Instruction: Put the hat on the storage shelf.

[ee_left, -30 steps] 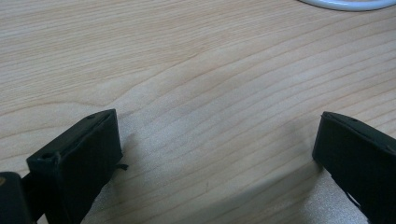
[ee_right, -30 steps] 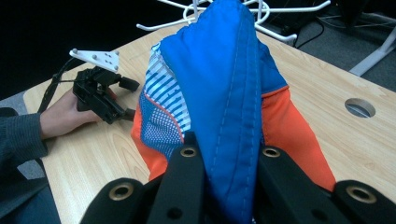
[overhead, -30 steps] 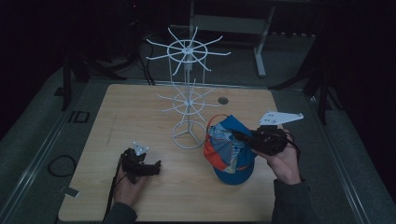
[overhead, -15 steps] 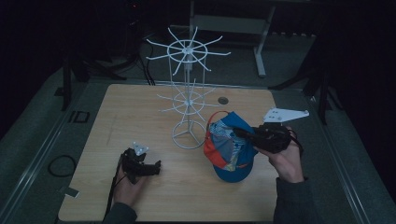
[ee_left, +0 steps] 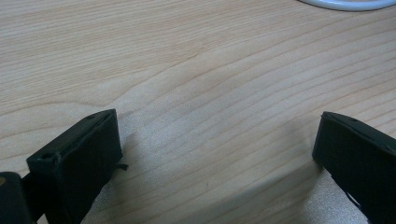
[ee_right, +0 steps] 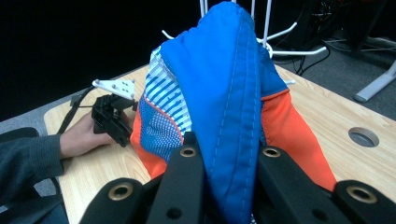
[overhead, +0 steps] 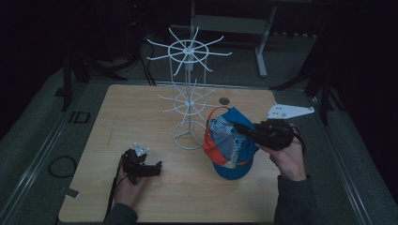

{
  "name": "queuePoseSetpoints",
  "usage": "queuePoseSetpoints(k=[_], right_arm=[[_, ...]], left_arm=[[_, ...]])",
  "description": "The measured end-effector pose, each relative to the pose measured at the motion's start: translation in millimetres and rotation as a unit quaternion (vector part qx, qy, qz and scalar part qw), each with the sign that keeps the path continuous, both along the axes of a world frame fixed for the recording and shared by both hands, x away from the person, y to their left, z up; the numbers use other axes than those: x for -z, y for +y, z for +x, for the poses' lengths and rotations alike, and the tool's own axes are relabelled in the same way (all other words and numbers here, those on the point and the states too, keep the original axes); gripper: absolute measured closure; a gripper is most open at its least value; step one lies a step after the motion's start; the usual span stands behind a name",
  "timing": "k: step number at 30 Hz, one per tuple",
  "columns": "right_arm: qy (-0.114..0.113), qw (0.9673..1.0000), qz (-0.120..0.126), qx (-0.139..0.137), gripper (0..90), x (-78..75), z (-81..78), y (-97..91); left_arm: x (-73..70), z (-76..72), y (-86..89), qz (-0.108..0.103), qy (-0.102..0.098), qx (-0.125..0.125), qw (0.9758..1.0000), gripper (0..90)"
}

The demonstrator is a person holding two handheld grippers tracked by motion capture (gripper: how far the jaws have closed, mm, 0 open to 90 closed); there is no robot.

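The blue and orange cap [overhead: 230, 146] hangs at the right side of the wooden table [overhead: 141, 108], lifted so that its brim droops toward the near edge while its crown stands up beside the base ring of the white wire rack [overhead: 188, 101]. In the right gripper view the cap's [ee_right: 229, 93] blue fabric, with its line of stitching, runs straight up between the two black jaws, which are drawn in narrow and press on that fold from both sides; an orange panel falls to the right of the fold and a striped, dotted panel to the left. The right gripper [overhead: 244, 130] thus pinches the cap by its fabric, the hand behind it near the right edge of the table and the grey three-cornered plate sticking out above it. The rack stands just left of the cap, toward the far middle of the table, its two tiers of prongs spreading out above. Well apart, at the near left, the left gripper [overhead: 152, 168] rests low on the table in the person's hand. In the left gripper view its jaws stand wide apart with bare wood grain between them, and a curve of the rack's white base ring [ee_left: 345, 3] shows at the far edge.
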State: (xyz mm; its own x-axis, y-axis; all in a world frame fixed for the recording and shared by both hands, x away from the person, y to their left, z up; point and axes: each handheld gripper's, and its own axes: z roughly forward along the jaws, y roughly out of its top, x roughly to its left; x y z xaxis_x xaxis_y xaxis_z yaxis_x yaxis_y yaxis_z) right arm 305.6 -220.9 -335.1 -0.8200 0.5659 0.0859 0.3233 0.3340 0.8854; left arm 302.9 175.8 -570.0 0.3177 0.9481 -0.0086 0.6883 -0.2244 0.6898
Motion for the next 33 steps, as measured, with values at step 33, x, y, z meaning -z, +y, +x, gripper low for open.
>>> queuePoseSetpoints(k=[33], right_arm=[[-0.014, 0.9988, 0.036, -0.029, 86.0, -30.9, 2.8, 0.5]], left_arm=[[0.1, 0.0, 0.0, 0.0, 0.0, 0.0, 1.0, 1.4]])
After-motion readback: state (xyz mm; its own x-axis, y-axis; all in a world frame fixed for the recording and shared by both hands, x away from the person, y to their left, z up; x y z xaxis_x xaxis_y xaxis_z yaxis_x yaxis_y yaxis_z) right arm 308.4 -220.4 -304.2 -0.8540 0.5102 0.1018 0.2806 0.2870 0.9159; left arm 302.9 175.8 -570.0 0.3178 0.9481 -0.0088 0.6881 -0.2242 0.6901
